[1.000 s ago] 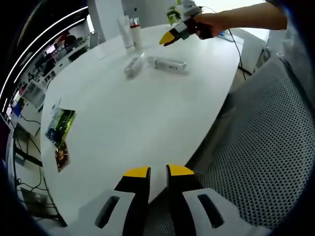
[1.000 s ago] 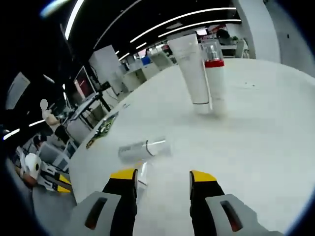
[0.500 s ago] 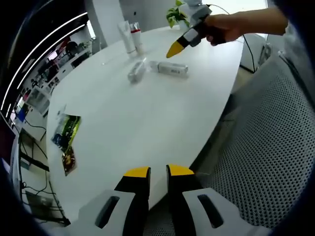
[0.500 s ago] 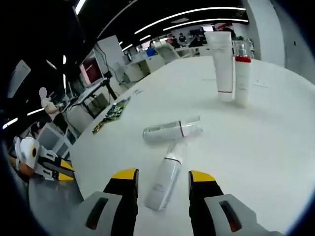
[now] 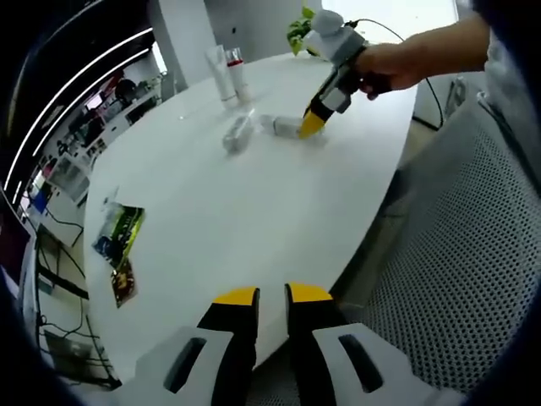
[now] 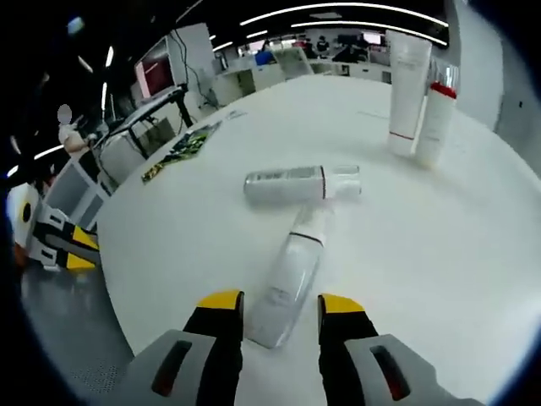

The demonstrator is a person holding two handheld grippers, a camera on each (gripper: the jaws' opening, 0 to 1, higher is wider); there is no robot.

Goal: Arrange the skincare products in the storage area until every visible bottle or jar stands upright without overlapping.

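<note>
On the white table (image 5: pixel 254 203) two white bottles lie on their sides. The nearer bottle (image 6: pixel 292 275) points its base at my right gripper (image 6: pixel 279 304), which is open, with that base just between the fingertips and no pad touching it. Beyond it, the other bottle (image 6: pixel 300 183) lies crosswise. A white tube (image 6: pixel 407 80) and a red-banded bottle (image 6: pixel 438 114) stand upright at the back. In the left gripper view a hand tilts the right gripper (image 5: pixel 314 125) down onto the lying bottle (image 5: pixel 283 125), beside its neighbour (image 5: pixel 238 134). My left gripper (image 5: pixel 270 296) is shut and holds nothing, at the table's near edge.
Two printed packets (image 5: pixel 118 233) lie near the table's left edge, and they also appear as packets (image 6: pixel 182 144) in the right gripper view. A potted plant (image 5: pixel 297 30) stands at the far end. A grey mesh chair (image 5: pixel 456 254) is to the right of the table.
My right gripper has come down and closer to the nearer lying bottle, and its jaws now flank the bottle's base and have narrowed a little. The left gripper has stayed put.
</note>
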